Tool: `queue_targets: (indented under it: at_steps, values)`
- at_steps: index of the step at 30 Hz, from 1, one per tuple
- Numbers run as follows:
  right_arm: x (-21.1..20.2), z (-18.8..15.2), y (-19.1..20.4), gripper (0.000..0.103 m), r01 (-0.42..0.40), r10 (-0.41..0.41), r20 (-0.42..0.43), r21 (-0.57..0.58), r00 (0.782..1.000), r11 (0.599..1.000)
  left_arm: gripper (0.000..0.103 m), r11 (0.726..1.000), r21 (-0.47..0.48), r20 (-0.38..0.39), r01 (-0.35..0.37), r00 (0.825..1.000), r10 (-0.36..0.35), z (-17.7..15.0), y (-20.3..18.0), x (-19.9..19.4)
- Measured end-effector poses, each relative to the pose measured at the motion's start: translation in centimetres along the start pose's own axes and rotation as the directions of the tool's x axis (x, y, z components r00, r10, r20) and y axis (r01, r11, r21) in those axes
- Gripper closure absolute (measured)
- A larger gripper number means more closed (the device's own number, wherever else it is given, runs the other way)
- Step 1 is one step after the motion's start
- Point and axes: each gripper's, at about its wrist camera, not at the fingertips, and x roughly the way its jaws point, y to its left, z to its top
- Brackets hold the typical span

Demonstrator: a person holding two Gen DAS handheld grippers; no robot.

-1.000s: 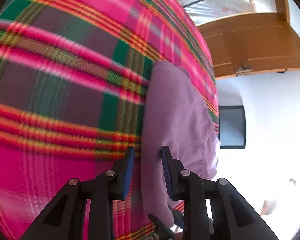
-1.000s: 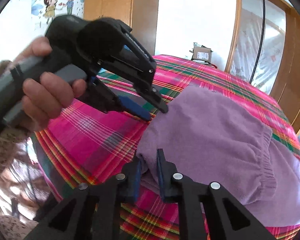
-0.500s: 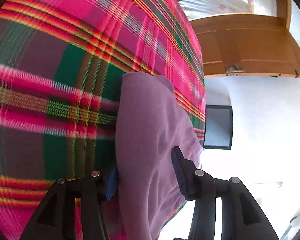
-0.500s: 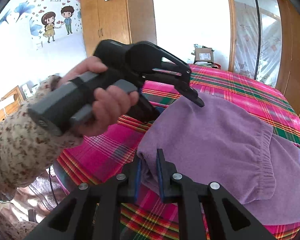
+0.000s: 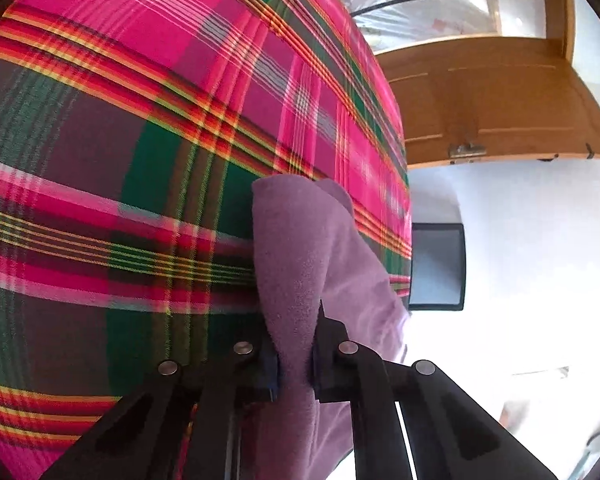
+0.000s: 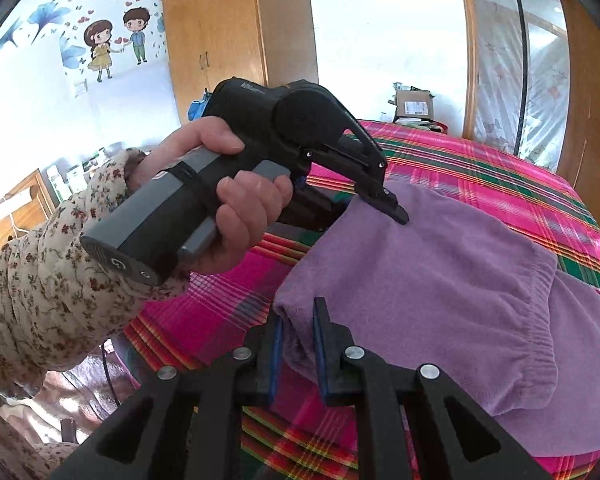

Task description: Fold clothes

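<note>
— Purple fleece garment (image 6: 440, 280) lies on the plaid bedspread (image 6: 500, 176), doesn't it?
— Yes. Your left gripper (image 5: 294, 364) is clenched on its far corner; nearer the bedspread's edge, your right gripper (image 6: 296, 344) pinches the folded near corner.

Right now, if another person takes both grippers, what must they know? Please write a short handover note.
Left gripper: shut on the far corner of the purple garment.
Right gripper: shut on the near corner of the same edge.
Garment: lies on the plaid bedspread, one layer already doubled over, elastic hem on top.
Done: both corners gripped.
Left: probably carry this edge across for the next fold, then release and smooth.
</note>
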Motion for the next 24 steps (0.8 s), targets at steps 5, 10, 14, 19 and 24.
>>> queue_targets:
  at_steps: [5, 10, 14, 19, 24]
  values:
    - [0.0, 0.4, 1.5, 0.089, 0.002, -0.002, -0.002, -0.017, 1.0, 1.0, 0.092, 0.999, 0.03, 0.025, 0.037, 0.999, -0.037, 0.0, 0.9, -2.7]
    - [0.6, 1.4, 2.8, 0.089, -0.016, 0.017, 0.001, -0.037, 1.0, 0.999, 0.092, 0.998, 0.045, 0.073, 0.048, 0.996, -0.051, 0.1, 1.3, -5.5]
    - [1.5, 2.2, 4.4, 0.089, -0.058, 0.058, -0.006, -0.069, 0.998, 0.996, 0.092, 0.998, 0.035, 0.106, 0.047, 0.993, -0.051, -0.1, 2.6, -7.8]
    - [2.9, 3.2, 6.4, 0.089, -0.135, 0.133, -0.027, -0.099, 0.991, 0.986, 0.092, 1.0, 0.024, 0.14, 0.016, 0.99, -0.019, -0.4, 4.3, -10.4]
    - [4.8, 3.6, 8.9, 0.089, -0.195, 0.187, -0.068, -0.142, 0.98, 0.97, 0.092, 1.0, 0.011, 0.173, -0.015, 0.985, 0.013, -0.8, 6.0, -12.9]
